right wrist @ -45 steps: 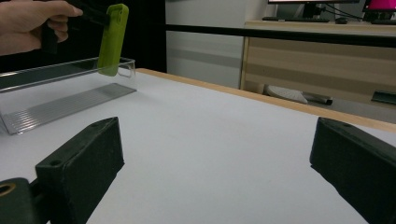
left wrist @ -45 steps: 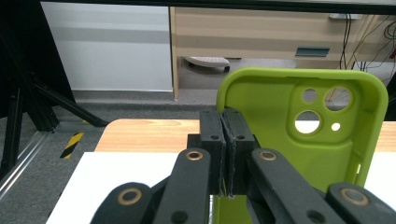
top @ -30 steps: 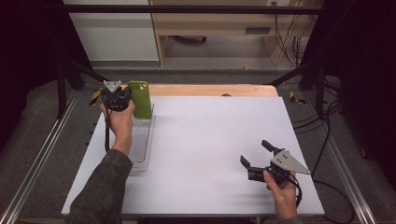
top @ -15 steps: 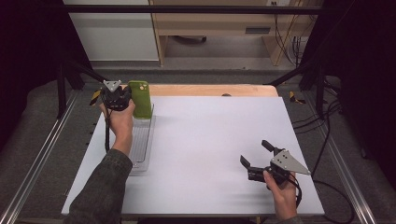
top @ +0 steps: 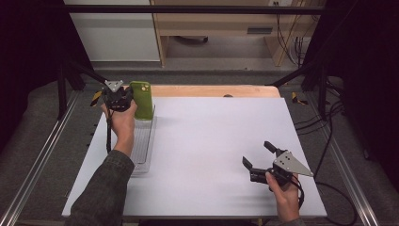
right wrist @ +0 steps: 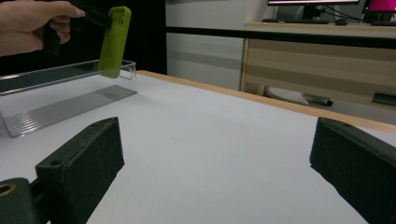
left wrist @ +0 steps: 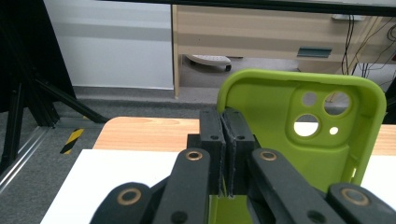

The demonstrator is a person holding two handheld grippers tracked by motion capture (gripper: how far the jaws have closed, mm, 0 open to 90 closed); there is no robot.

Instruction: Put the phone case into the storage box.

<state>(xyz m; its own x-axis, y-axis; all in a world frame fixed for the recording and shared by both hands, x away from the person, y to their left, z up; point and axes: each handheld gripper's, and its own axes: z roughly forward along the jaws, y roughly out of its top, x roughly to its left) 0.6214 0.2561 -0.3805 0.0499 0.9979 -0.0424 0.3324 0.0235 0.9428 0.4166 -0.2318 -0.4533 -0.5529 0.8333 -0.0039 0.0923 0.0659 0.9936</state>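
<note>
Where left tongs pinch case edge (right tongs apart).

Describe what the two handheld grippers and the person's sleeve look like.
Both the left gripper and right gripper are black, with two flat jaws, brass-coloured pivot rivets, a grey three-cornered plate on top and a trailing black cable. The sleeve is dark grey-green.

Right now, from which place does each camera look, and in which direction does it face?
High view: sits above the person's side, looks forward and down on the white table; both forearms show, left gripper and right gripper.
Left gripper view: rides on the left gripper, looks along its shut jaws, which pinch an edge of the green phone case.
Right gripper view: rides on the right gripper, looks low across the table between its open jaws; the left hand shows.
All three views share the green phone case; the high and right gripper views share the clear tray.
</note>
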